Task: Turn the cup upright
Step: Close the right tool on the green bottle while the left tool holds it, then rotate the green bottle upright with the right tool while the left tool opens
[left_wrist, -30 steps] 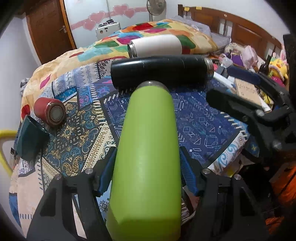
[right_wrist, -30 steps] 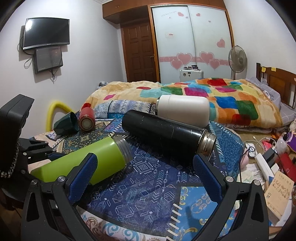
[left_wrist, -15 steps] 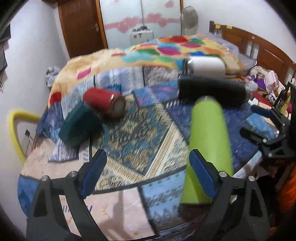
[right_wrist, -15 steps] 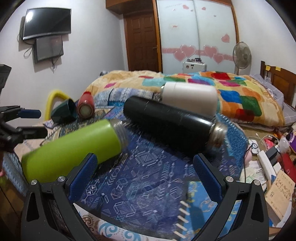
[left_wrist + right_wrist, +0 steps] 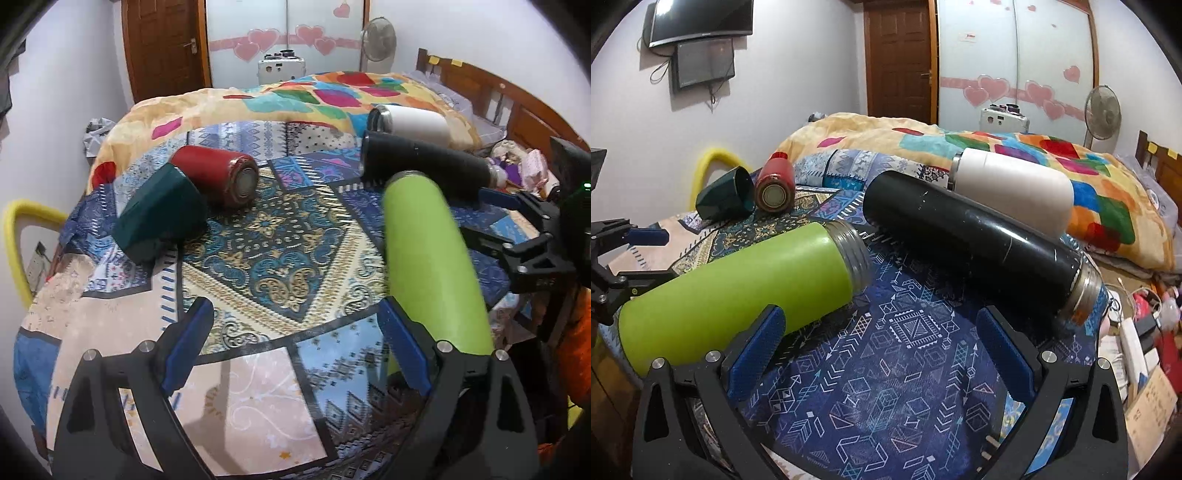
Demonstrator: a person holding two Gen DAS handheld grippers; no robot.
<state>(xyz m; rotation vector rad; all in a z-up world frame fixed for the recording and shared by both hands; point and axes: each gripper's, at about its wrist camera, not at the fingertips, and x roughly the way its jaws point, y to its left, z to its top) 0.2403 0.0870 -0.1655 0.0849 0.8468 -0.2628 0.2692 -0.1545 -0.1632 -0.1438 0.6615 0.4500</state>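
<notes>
A dark green cup [image 5: 160, 212] lies on its side on the patterned cloth, also in the right wrist view [image 5: 726, 194] with its mouth facing right. A red flask [image 5: 218, 175] lies beside it. A lime green flask [image 5: 430, 258] lies on its side, just right of my left gripper [image 5: 295, 347], which is open and empty. My right gripper [image 5: 879, 347] is open and empty, over the blue cloth between the lime flask [image 5: 738, 284] and a black flask [image 5: 975, 236].
A white flask [image 5: 1012, 188] lies behind the black one, against the colourful quilt [image 5: 1089, 166]. The table [image 5: 103, 332] edge runs close to my left gripper. The other gripper [image 5: 535, 236] shows at the right. Clutter lies on the floor [image 5: 1137, 332] at the right.
My left gripper let go of the lime flask and swung left and back; the flask now lies to its right. The right gripper moved slightly closer to the flasks.
</notes>
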